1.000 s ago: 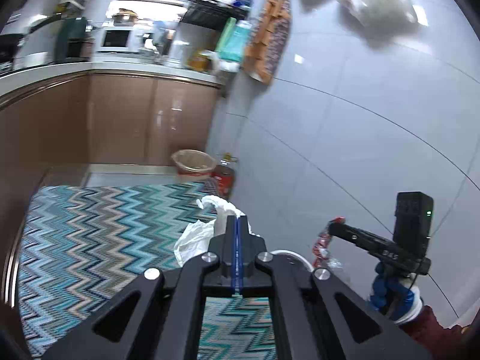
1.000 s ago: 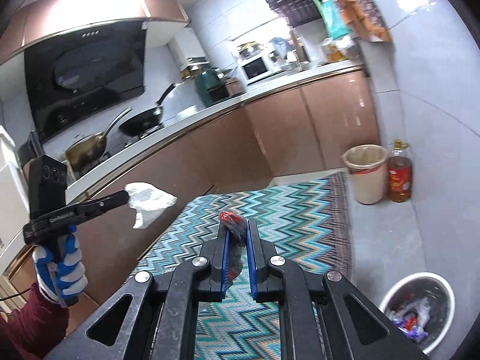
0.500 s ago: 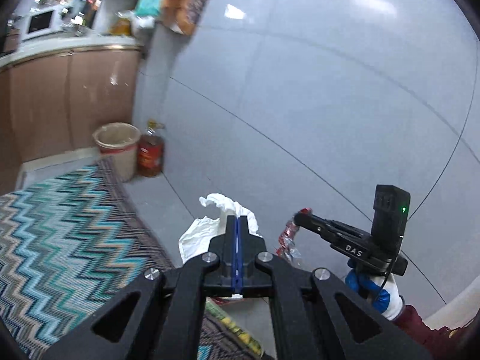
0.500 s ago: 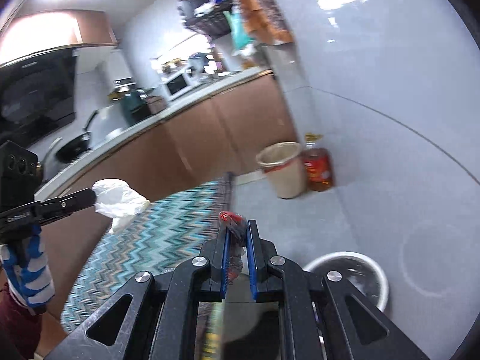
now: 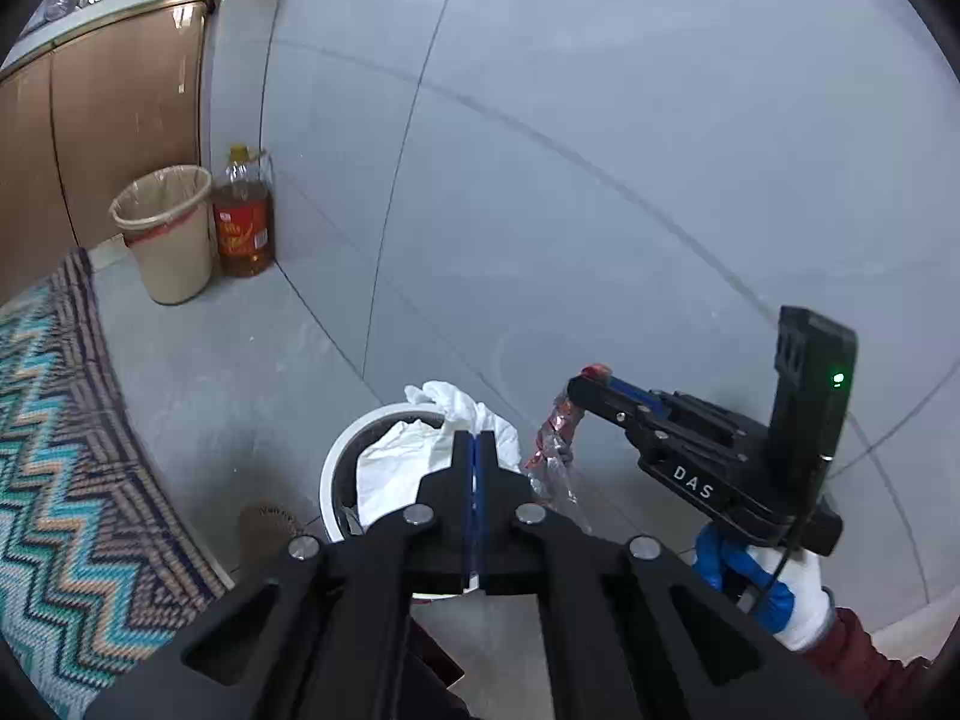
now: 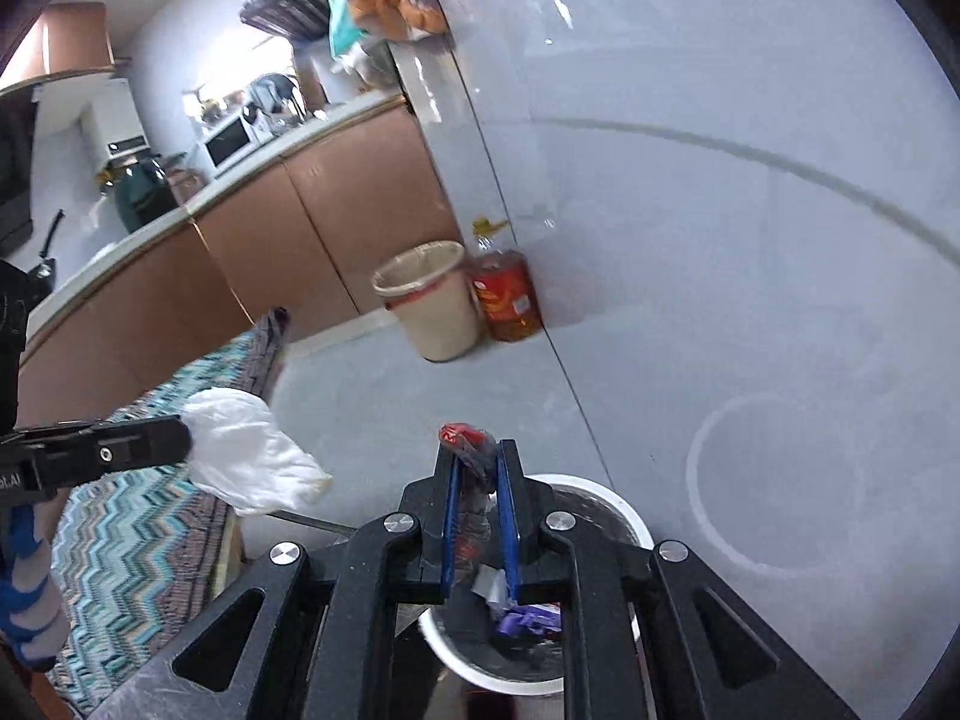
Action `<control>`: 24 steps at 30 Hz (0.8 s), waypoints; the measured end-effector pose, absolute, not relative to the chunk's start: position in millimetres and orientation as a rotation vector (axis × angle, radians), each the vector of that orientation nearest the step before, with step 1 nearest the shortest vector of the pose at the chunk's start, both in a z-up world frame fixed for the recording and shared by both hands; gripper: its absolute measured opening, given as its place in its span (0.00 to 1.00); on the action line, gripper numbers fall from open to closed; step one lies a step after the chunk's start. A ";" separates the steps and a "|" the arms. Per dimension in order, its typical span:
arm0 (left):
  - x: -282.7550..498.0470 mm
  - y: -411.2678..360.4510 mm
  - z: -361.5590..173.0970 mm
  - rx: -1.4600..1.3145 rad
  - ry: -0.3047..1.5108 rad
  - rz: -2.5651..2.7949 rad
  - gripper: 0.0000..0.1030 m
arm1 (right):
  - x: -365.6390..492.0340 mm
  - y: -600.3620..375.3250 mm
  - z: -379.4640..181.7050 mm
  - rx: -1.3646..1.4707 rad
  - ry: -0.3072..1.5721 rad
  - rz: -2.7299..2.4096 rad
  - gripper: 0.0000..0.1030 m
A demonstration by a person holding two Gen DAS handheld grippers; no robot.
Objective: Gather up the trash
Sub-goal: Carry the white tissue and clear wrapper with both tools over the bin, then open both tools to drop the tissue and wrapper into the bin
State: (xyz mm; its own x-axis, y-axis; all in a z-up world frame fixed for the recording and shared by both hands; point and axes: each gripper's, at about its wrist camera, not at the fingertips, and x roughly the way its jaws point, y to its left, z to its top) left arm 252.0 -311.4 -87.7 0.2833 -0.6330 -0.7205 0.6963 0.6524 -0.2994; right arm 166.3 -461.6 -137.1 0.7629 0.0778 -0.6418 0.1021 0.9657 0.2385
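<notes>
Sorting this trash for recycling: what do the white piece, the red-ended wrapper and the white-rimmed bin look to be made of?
White piece: thin, soft, matte, crumpled into folds; tissue or thin plastic film, hard to tell which.
Red-ended wrapper: clear, glossy, crinkled film with red print; likely plastic packaging.
White-rimmed bin: smooth, rigid rim with a dark inside; probably moulded plastic, possibly with a dark liner.

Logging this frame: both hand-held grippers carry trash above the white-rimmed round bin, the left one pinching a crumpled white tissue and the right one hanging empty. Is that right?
Not quite. The right hand-held gripper is not empty: the right wrist view shows it shut on a crinkled red and clear plastic wrapper. The rest holds: the left hand-held gripper pinches the crumpled white tissue, both above the white-rimmed round bin.
</notes>
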 end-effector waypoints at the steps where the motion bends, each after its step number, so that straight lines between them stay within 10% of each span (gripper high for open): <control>1: 255.7 -318.0 -96.1 0.089 0.934 -0.882 0.00 | 169.1 -464.8 -141.8 0.267 0.712 -0.017 0.12; 20: 287.2 -319.8 -154.3 0.062 1.062 -0.793 0.05 | 185.1 -484.0 -179.0 0.289 0.810 -0.083 0.40; 24: 274.4 -298.1 -128.7 0.058 0.987 -0.751 0.42 | 177.7 -469.8 -160.3 0.297 0.776 -0.070 0.47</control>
State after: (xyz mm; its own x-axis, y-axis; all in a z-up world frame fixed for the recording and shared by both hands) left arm 274.4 -298.1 -128.7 0.3242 -0.5476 -0.7714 0.5975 0.7507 -0.2818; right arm 177.7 -469.8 -160.3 0.7139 0.0465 -0.6987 0.1709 0.9561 0.2382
